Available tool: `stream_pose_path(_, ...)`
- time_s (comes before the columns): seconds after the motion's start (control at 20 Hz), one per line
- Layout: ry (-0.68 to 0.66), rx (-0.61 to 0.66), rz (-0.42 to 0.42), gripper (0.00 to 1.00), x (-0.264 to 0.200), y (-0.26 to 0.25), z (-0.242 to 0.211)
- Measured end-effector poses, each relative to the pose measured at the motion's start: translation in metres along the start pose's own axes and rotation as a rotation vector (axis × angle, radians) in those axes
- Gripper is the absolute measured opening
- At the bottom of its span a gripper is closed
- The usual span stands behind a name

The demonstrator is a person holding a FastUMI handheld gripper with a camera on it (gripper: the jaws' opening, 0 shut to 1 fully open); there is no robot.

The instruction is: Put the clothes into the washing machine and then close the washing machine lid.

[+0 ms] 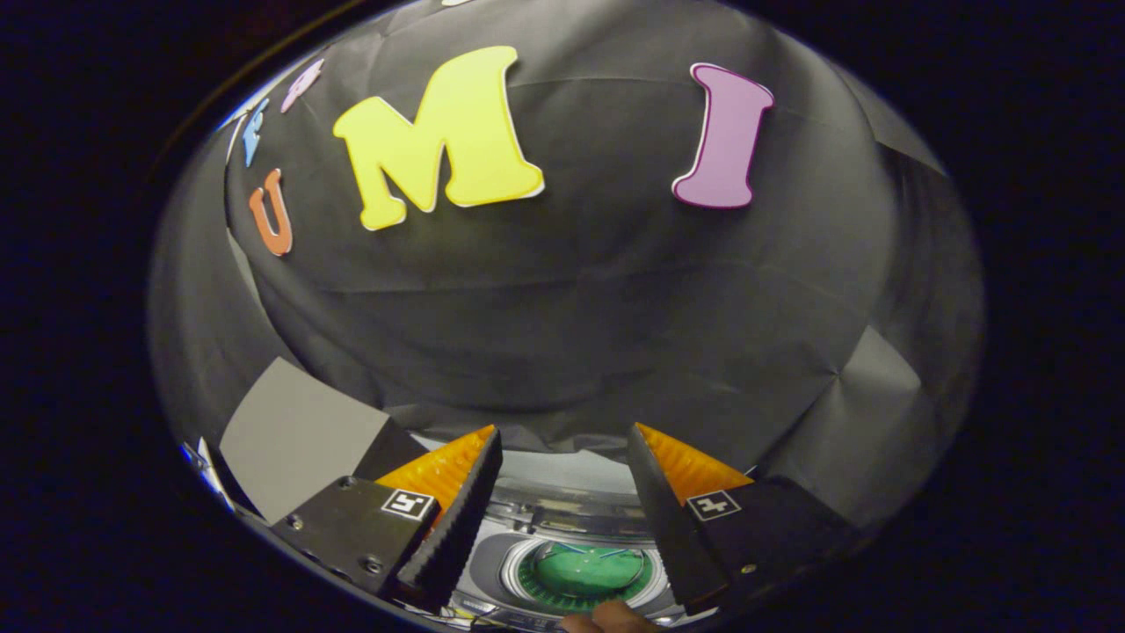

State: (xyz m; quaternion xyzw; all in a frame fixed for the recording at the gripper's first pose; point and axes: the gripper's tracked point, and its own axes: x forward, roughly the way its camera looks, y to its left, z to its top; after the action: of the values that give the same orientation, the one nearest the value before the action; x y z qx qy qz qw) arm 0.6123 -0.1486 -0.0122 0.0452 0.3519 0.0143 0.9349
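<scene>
My gripper (562, 440) is open, its two fingers spread wide with nothing between them. Below and between the fingers lies the top of the washing machine (562, 519), a grey and white body seen from above. Its round lid window (587, 570) shows green inside the drum; I cannot tell from here whether the lid is up or down. A fingertip of a person's hand (608, 618) touches the near rim of the machine. Any clothes are hidden from me.
The black booth wall (562, 308) rises right behind the machine and wraps around both sides. A grey flat panel (294, 435) stands to the left of my left finger.
</scene>
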Motion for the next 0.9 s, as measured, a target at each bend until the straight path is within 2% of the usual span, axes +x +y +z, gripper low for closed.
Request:
stream_pose_path(0.2, 0.056, 0.060, 0.029, 0.90, 0.019, 0.001, -0.011)
stream_pose_path(0.4, 0.093, 0.091, -0.006, 0.90, 0.036, -0.011, -0.020)
stream_pose_path(0.65, 0.136, 0.115, -0.029, 0.90, 0.045, -0.020, -0.053)
stream_pose_path(0.8, 0.067, 0.052, -0.081, 0.90, 0.045, -0.028, -0.055)
stream_pose_path(0.9, 0.038, 0.059, -0.089, 0.91, 0.042, -0.024, -0.054)
